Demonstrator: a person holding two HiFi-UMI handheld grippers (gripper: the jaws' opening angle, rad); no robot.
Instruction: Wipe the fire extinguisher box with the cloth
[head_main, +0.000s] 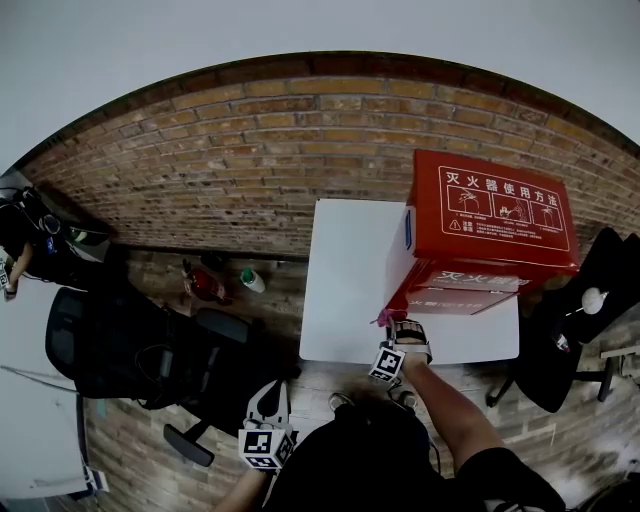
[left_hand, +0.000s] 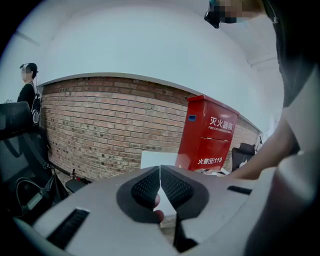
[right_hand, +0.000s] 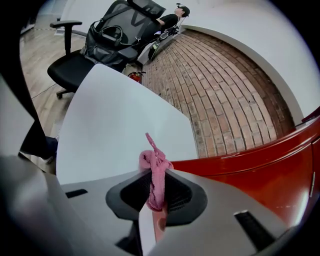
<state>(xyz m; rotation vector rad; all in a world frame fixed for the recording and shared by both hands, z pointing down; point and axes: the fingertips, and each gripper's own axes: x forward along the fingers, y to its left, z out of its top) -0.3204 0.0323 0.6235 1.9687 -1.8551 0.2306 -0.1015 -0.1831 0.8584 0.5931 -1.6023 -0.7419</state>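
Observation:
The red fire extinguisher box (head_main: 488, 235) stands on the white table (head_main: 345, 290), at its right side; it also fills the right of the right gripper view (right_hand: 270, 165) and shows ahead in the left gripper view (left_hand: 207, 132). My right gripper (head_main: 392, 325) is shut on a bunched pink cloth (right_hand: 154, 172), right at the box's lower left corner. A pink tip of the cloth (head_main: 383, 318) peeks out in the head view. My left gripper (head_main: 266, 410) hangs low, off the table, jaws shut with nothing between them (left_hand: 160, 187).
A brick wall (head_main: 250, 160) runs behind the table. Black office chairs stand at the left (head_main: 140, 345) and right (head_main: 575, 330). A small red extinguisher and a bottle (head_main: 205, 285) sit on the floor by the wall. A person stands far left (left_hand: 27, 92).

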